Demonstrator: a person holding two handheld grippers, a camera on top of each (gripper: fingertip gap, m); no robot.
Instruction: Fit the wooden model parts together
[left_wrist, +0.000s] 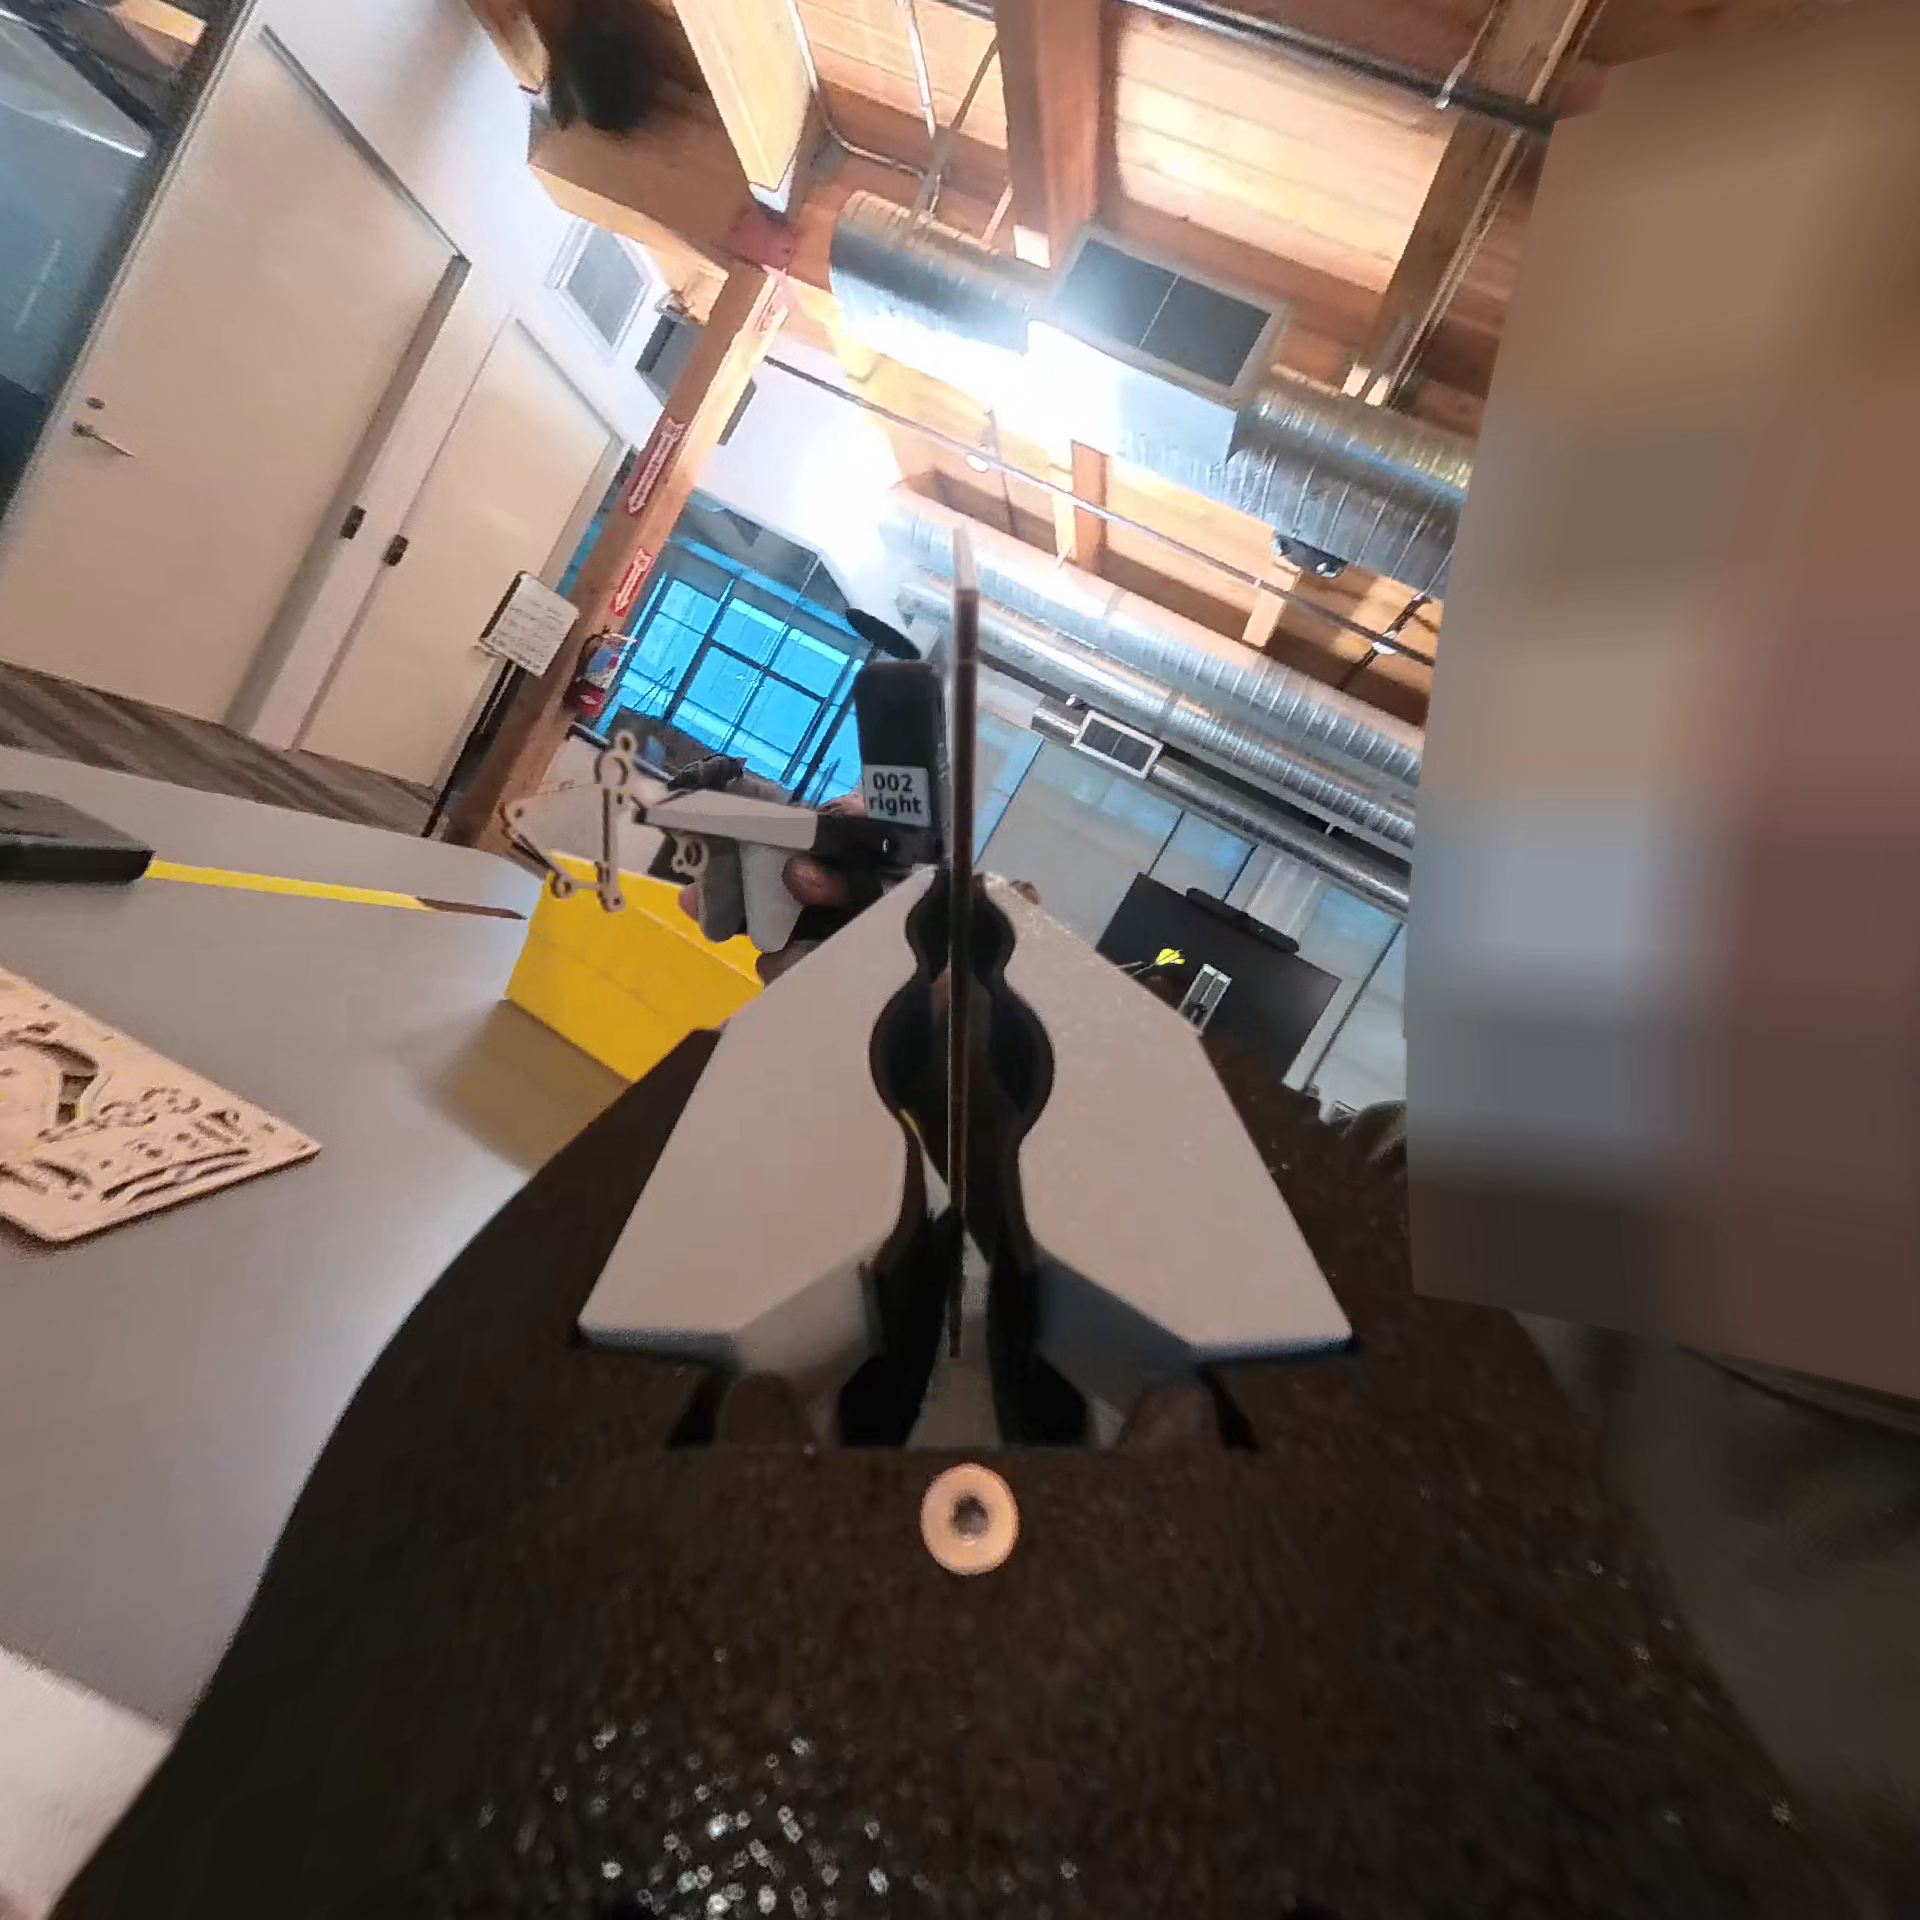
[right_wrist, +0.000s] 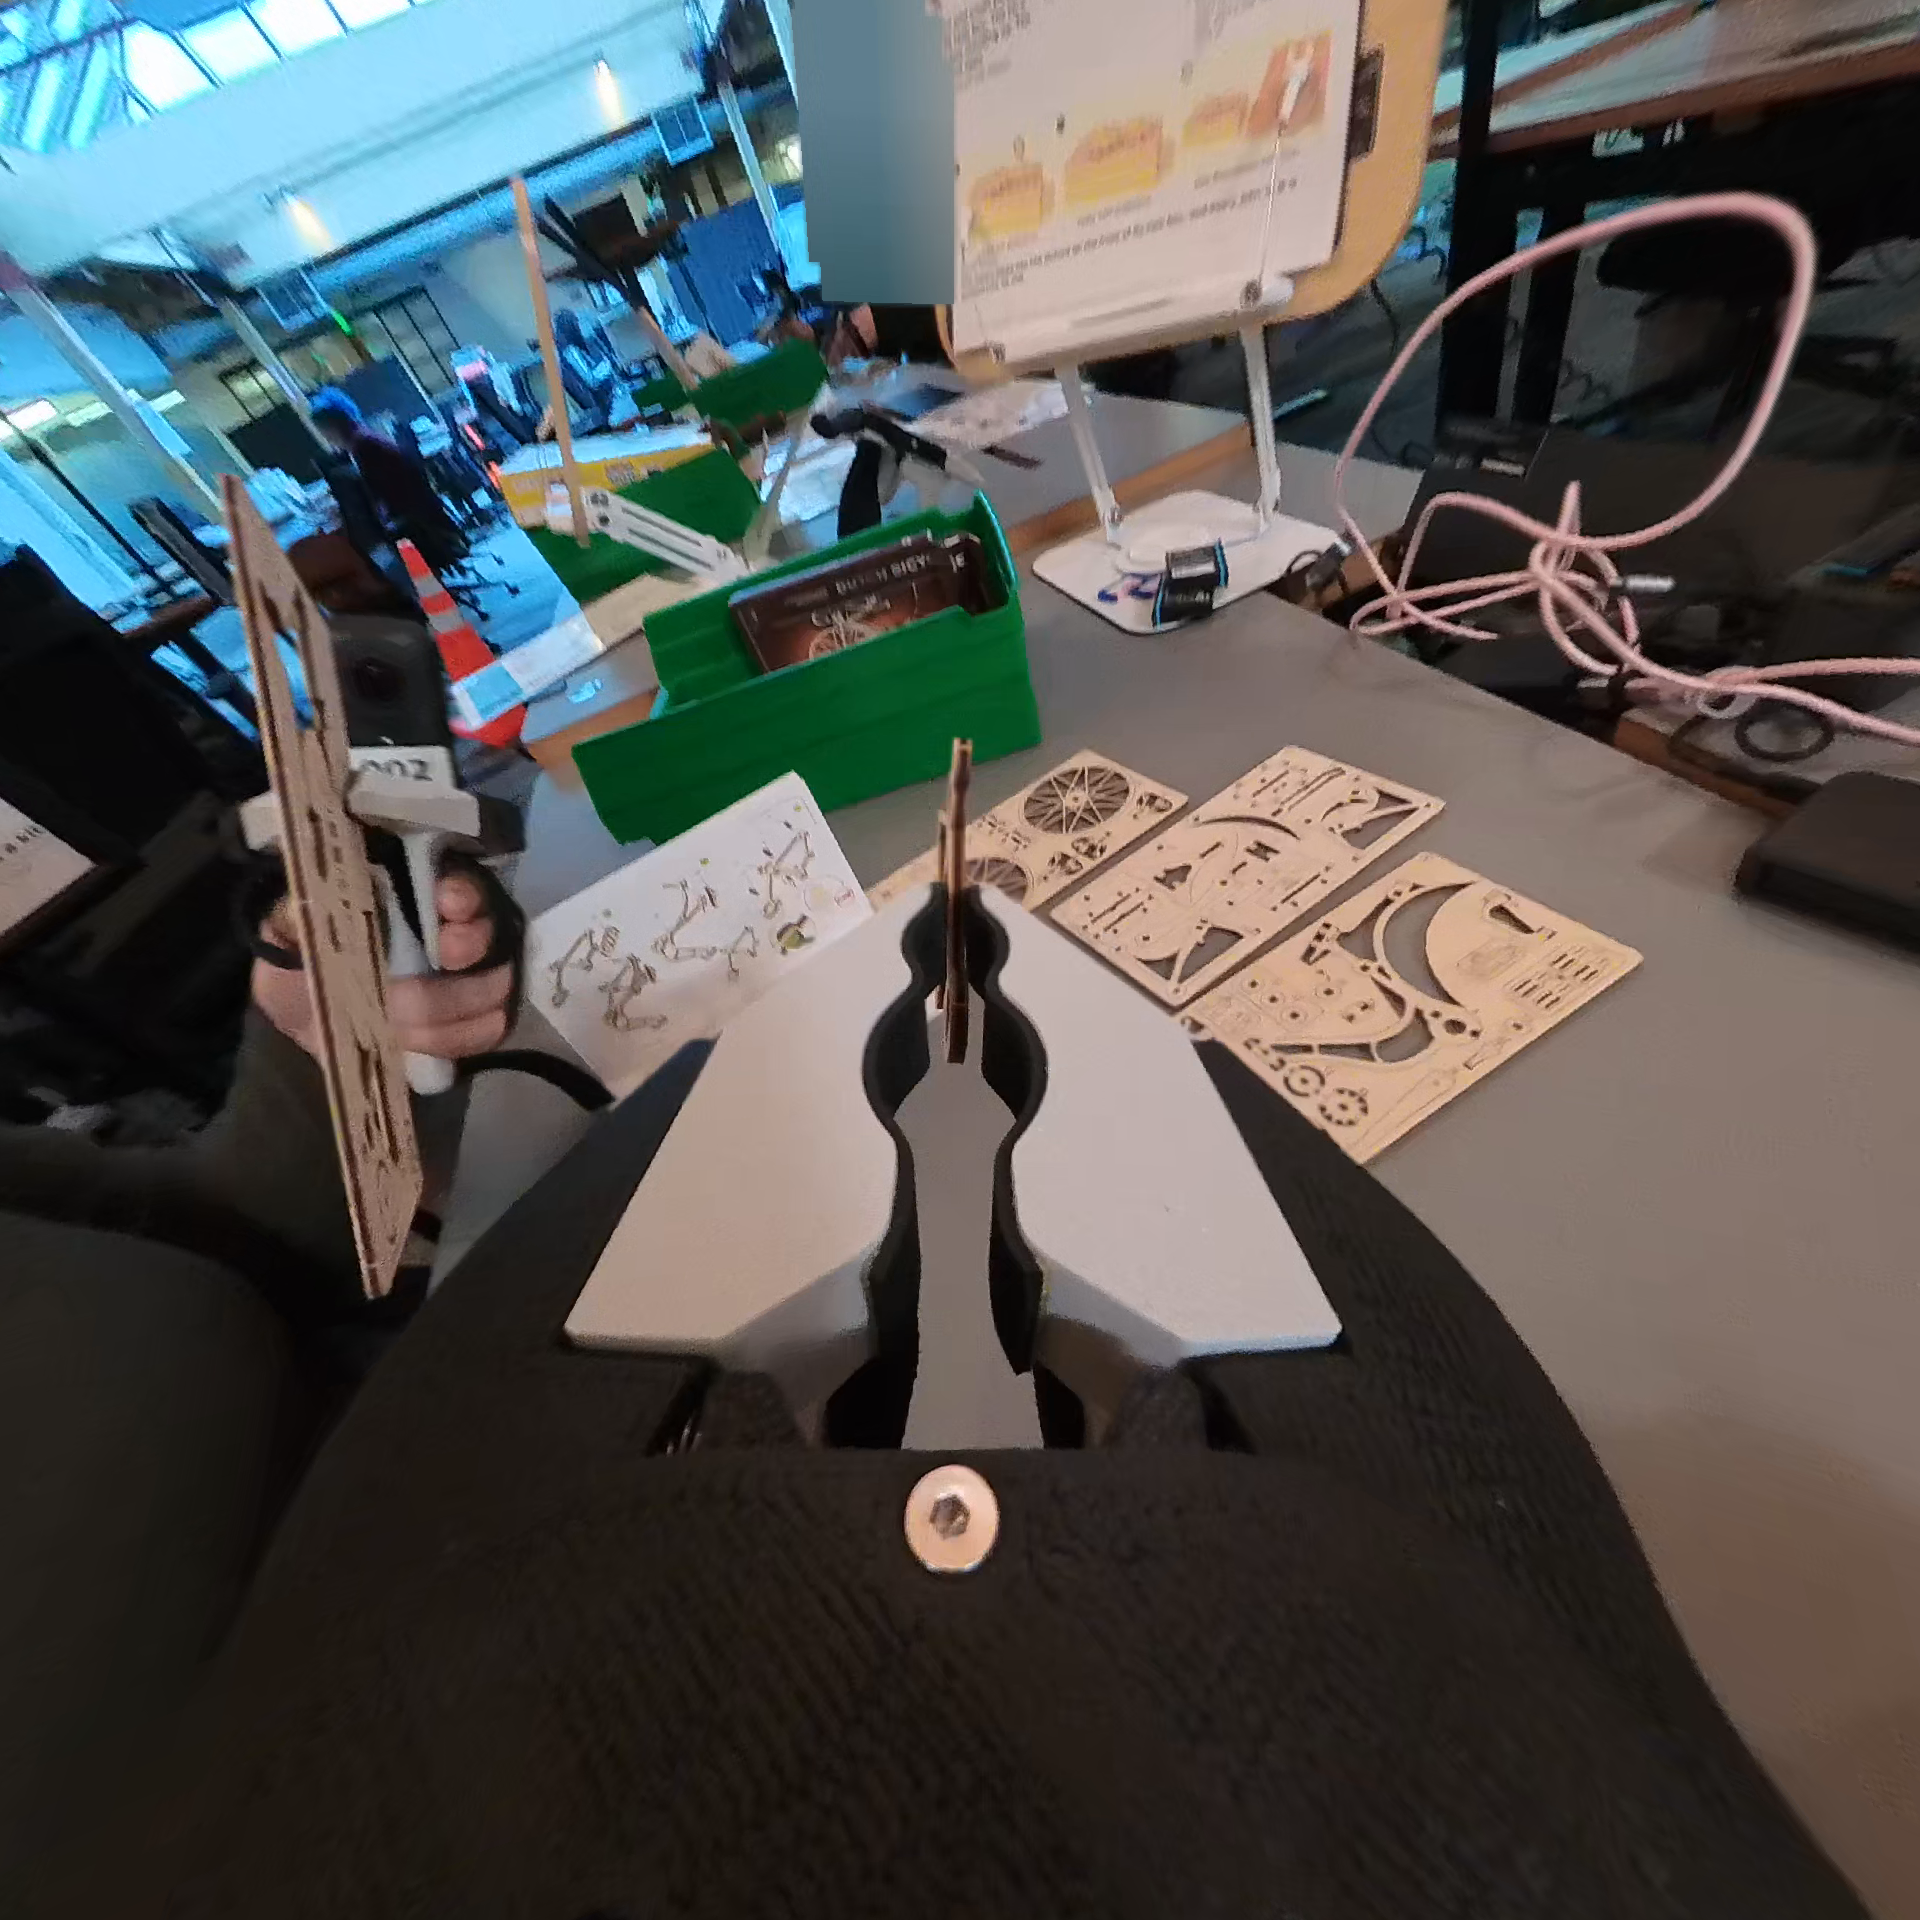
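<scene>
Standing edge-on between the closed fingers of the right gripper (right_wrist: 954, 925), a small wooden part (right_wrist: 956, 894) shows at the centre of the right wrist view as a thin vertical sliver, its long axis running up and down the frame and its top poking above the fingertips. In the left wrist view the same piece appears face-on at middle left as a slim, linked frame piece (left_wrist: 608, 831) pinched at the tips of that far gripper, its long axis again near upright, well clear of the grey table (left_wrist: 260, 1039). Its partner, a flat wooden sheet (right_wrist: 322, 883) with many cut-outs, is clamped in the left gripper (left_wrist: 961, 935), whose fingers are pressed shut on it; in its own view the sheet is only a dark vertical line, while from the right wrist view it stands at the left of the frame, tall and tilted slightly, its broad face turned partly toward the camera. Judging from both views, the small part lies to the right of the sheet, apart from it, so the coming move is probably a sideways closing of the gap, with the right gripper the one carrying the lighter piece. Beyond them, three more cut sheets (right_wrist: 1403, 997) lie flat at right of centre, an instruction leaflet (right_wrist: 707, 914) beside them, and a green bin (right_wrist: 831, 717) behind.
</scene>
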